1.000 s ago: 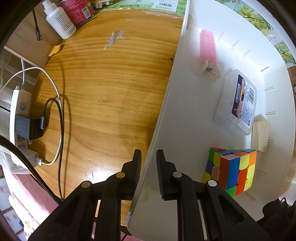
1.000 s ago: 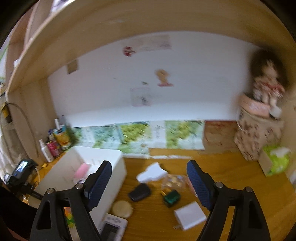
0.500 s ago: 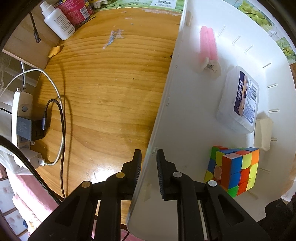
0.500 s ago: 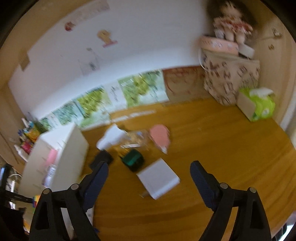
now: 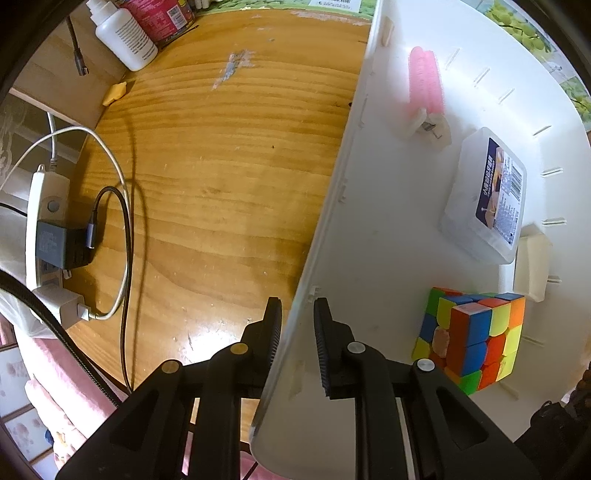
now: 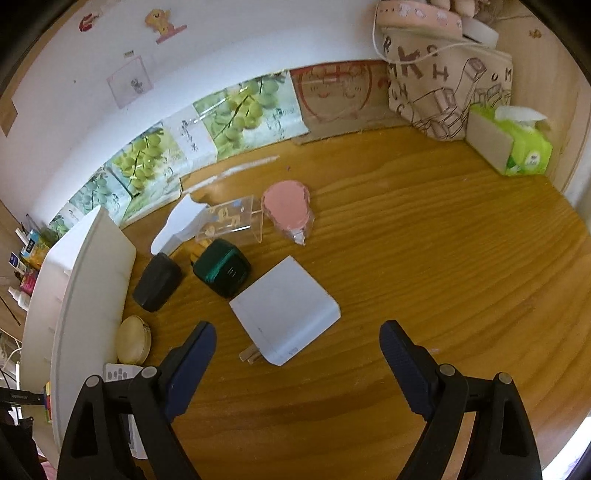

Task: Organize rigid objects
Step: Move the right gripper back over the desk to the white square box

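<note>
My left gripper points straight down and is shut on the near wall of the white bin. Inside the bin lie a colour cube, a pink roller, a clear labelled box and a white plug. My right gripper is open above the wooden table with nothing between its fingers. Just beyond its tips lies a white charger. Farther off are a green charger, a black case, a round beige tin, a pink piece and a clear stand.
The white bin stands left of the loose items. A patterned bag and a green tissue pack sit at the back right. A power strip with cables and a white bottle lie left of the bin.
My right gripper has dropped and tipped down toward the table, with its jaws a little wider. The bin has shifted slightly in the left gripper's grip.
</note>
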Available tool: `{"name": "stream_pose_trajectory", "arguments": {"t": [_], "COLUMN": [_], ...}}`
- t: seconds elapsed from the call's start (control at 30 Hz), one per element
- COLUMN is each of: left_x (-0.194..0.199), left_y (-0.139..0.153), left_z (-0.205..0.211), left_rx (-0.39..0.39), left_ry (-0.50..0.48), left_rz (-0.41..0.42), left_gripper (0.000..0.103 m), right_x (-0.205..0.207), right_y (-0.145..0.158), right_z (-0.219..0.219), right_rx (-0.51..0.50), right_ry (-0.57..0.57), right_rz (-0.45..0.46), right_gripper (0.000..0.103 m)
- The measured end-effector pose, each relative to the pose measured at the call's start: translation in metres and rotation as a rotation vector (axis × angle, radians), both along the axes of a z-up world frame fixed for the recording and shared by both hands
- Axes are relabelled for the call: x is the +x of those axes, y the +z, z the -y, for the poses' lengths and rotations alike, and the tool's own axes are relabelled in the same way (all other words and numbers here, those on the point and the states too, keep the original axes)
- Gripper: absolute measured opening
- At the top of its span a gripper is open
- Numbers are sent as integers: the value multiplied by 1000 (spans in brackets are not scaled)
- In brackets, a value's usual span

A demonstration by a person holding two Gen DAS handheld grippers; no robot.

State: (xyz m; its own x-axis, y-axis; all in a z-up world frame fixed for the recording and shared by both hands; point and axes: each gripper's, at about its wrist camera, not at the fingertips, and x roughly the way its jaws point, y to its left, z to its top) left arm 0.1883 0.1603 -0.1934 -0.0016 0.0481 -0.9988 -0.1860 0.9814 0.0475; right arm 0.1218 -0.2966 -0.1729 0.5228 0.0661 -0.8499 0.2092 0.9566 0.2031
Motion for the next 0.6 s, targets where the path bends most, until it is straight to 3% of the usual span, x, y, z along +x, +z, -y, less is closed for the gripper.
{"name": "stream_pose_trajectory", "arguments": {"t": [0.6], "left_x": [4], "left_y": [-15], "left_z": [0], "left_rx": [31], "left_ry": [28], "left_rz": [-20], "left_gripper": [21], "right_x": [33], "right_y": [-26], "right_z": [-10], "right_rx": [-5], "right_ry": [13], "right_rz": [-110], "right_gripper": [90]}}
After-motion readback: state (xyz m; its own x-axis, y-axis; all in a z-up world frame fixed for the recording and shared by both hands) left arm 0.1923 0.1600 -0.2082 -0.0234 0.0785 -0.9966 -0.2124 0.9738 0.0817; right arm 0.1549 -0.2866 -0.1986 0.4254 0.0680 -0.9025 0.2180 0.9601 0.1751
